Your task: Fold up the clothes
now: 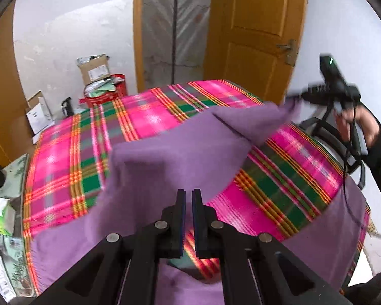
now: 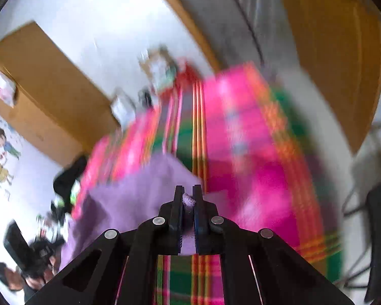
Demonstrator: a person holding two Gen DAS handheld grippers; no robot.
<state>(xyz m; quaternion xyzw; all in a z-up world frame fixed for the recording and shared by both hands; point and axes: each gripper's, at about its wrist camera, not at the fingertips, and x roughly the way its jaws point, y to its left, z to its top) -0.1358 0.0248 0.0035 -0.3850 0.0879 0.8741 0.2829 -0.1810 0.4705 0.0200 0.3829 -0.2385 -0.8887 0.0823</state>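
In the left wrist view, the left tool [image 1: 189, 193] at lower centre has its jaws pressed nearly together on the purple cloth [image 1: 180, 150], which rises in a fold above the plaid-covered table [image 1: 63, 157]. At the right edge, the right tool [image 1: 296, 96] pinches the cloth's far corner; its tips are blurred.

In the right wrist view, the right tool [image 2: 189, 193] squeezes a bunch of purple cloth [image 2: 144, 190]. The surroundings are smeared by blur.
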